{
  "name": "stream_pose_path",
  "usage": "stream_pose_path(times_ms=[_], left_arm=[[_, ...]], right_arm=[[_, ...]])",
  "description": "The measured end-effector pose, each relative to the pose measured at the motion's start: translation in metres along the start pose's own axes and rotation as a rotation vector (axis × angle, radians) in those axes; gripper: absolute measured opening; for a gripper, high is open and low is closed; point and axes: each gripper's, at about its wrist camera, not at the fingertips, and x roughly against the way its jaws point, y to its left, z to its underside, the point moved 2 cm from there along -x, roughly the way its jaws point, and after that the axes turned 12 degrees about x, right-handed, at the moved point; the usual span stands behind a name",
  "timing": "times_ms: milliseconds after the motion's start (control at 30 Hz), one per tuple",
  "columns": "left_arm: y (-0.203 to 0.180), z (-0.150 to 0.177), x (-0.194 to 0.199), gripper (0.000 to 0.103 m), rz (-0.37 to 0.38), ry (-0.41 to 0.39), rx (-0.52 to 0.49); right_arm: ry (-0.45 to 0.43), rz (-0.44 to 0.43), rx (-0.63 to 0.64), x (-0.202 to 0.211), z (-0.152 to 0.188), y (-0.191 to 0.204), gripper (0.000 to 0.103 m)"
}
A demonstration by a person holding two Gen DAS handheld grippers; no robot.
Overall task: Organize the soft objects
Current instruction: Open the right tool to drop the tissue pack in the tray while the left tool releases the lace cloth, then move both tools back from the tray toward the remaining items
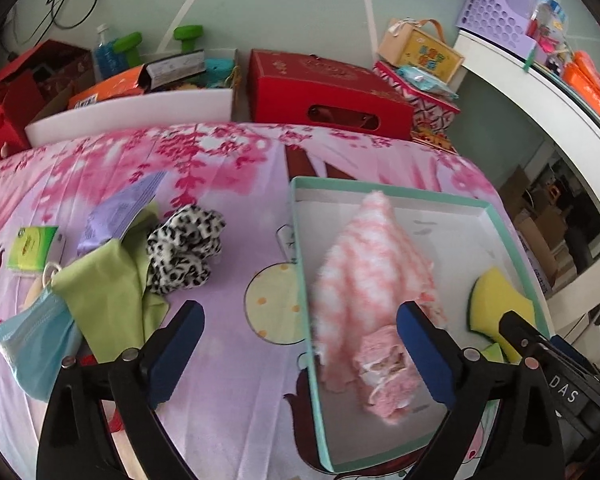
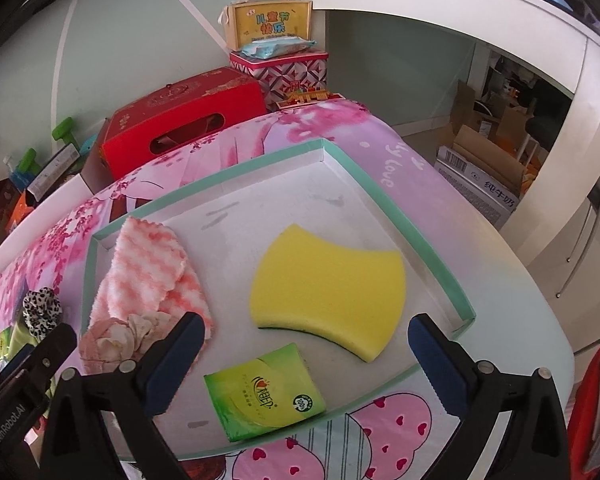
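Both of my grippers hang over the shallow green-rimmed tray (image 2: 435, 258) with their jaws spread wide and nothing between them. My right gripper (image 2: 305, 354) points down into the tray: the yellow sponge (image 2: 327, 288) lies just ahead of its fingertips, nearer the right finger, and the green tissue packet (image 2: 264, 394) sits between the two fingers on the tray's near edge, touching neither. My left gripper (image 1: 300, 336) straddles the tray's left wall; its right finger (image 1: 423, 348) overlaps the pink-and-white fluffy cloth (image 1: 373, 272), though I cannot tell whether it touches it. A pink scrunchie (image 1: 385, 368) rests at the near end of that cloth, just inside the same finger.

Outside the tray, on the pink flowered bedsheet (image 1: 228, 248), the leopard-print scrunchie (image 1: 186, 250) lies ahead of my left finger, clear of it. Beside it is a light green cloth (image 1: 108, 300) with a purple packet (image 1: 120, 212) on top, a blue face mask (image 1: 36, 344) at its near corner, and a second green tissue packet (image 1: 32, 248) further left. Beyond the bed stands a red box (image 1: 323, 92).
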Motion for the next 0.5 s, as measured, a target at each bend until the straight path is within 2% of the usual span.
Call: stream_pose_path(times_ms=[233, 500], left_arm=[[0.017, 0.0, 0.003, 0.098, -0.046, 0.003, 0.039], [0.03, -0.004, 0.016, 0.098, -0.061, -0.016, 0.074]], right_arm=[[0.024, 0.029, 0.013, -0.005, 0.003, -0.001, 0.103], [0.015, 0.011, 0.018, -0.003, 0.003, 0.0, 0.103]])
